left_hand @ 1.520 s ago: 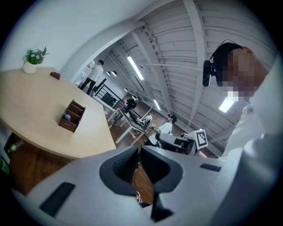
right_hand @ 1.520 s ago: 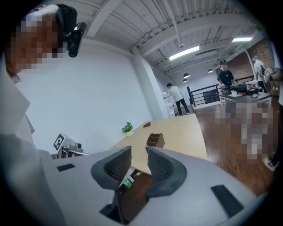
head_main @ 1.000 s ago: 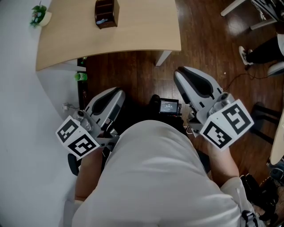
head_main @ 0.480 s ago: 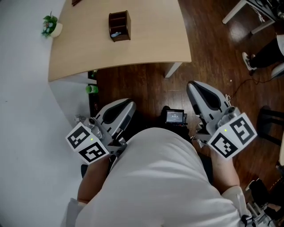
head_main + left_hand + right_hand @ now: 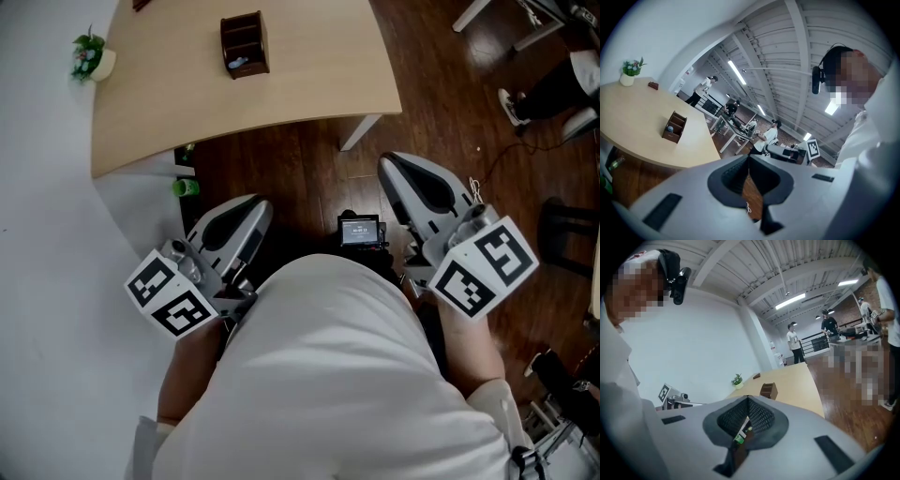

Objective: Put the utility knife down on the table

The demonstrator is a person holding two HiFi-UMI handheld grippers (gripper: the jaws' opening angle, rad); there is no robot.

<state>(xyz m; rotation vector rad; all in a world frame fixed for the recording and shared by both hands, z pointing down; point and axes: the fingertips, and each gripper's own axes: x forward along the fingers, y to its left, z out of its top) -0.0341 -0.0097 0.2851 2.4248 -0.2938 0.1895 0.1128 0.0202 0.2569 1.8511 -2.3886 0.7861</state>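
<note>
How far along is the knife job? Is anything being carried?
Nothing is in hand: the left tool and right tool are both closed and empty, held short of the table. No knife is recognisable on it near the wooden organizer and plant, so whether it's done is unclear.

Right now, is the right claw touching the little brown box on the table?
Apart. The head view shows the right claw over the floor, short of the table, with the brown box standing farther up on it.
</note>
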